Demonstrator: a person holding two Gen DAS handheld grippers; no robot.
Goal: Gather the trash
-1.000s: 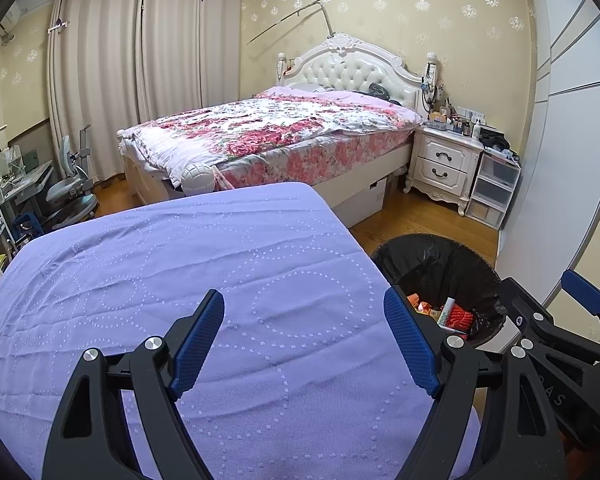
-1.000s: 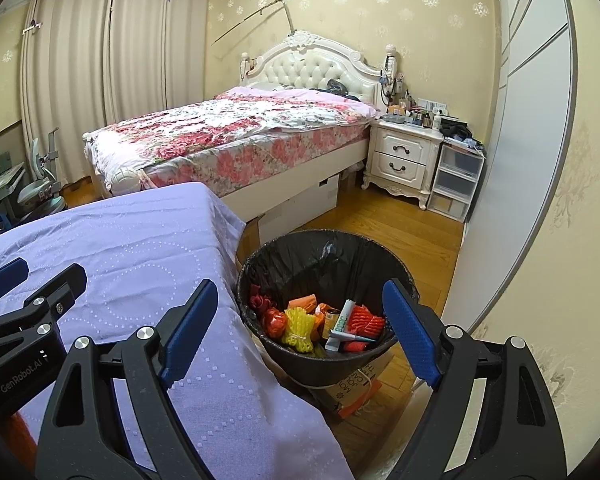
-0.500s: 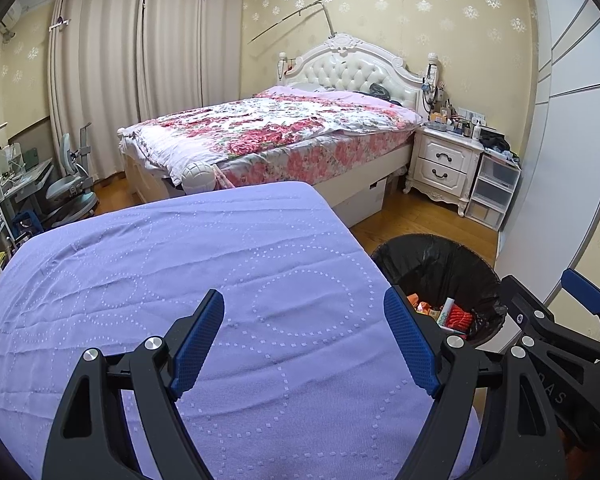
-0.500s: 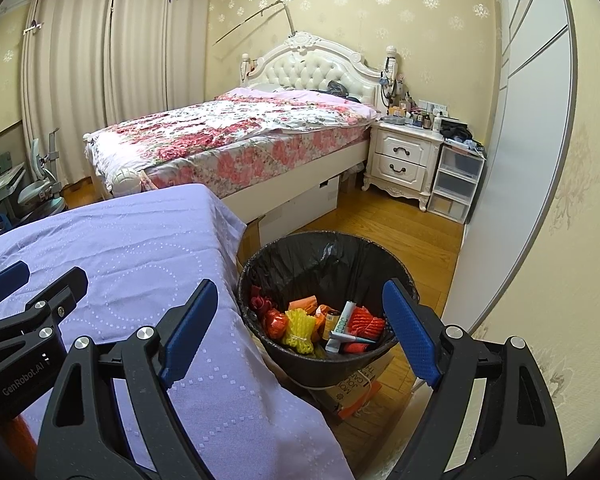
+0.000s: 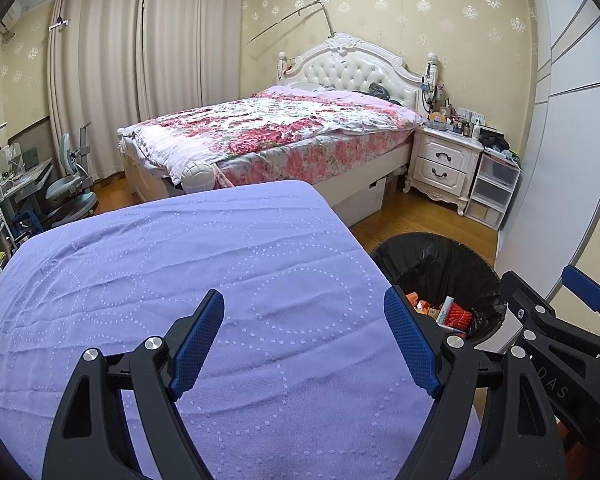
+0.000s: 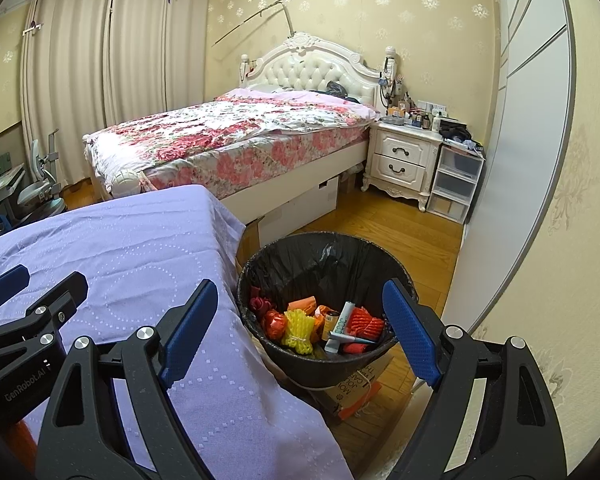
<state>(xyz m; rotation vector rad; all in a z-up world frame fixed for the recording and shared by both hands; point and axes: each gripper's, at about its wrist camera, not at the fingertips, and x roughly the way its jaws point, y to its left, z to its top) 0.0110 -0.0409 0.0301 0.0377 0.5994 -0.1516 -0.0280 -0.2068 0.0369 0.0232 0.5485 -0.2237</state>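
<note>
Hovering over the lilac tablecloth [image 5: 204, 280], the left gripper [image 5: 304, 336] has its blue-padded jaws spread wide with nothing between them; only bare cloth lies under it. To its right, beside the table's edge, stands the trash bin [image 5: 436, 256], lined with a black bag, and farther right the right gripper [image 5: 548, 320] shows at the frame's edge.

In the right wrist view the left gripper [image 6: 24, 300] sits at the far left above the cloth. The right gripper [image 6: 300, 320] also has its jaws wide apart and empty, and the trash bin [image 6: 324, 252] sits between and beyond its two fingers, on the wooden floor [image 6: 400, 232] just beside the table's hanging cloth. The trash lies inside the bin, not in either gripper: from left to right, red crumpled wrappers [image 6: 272, 320], a yellow foam net [image 6: 298, 326], orange packets [image 6: 304, 305], a small white and green tube [image 6: 340, 326] and a red foam net [image 6: 364, 322]. A flattened cardboard box [image 6: 352, 388] lies under the bin.
</note>
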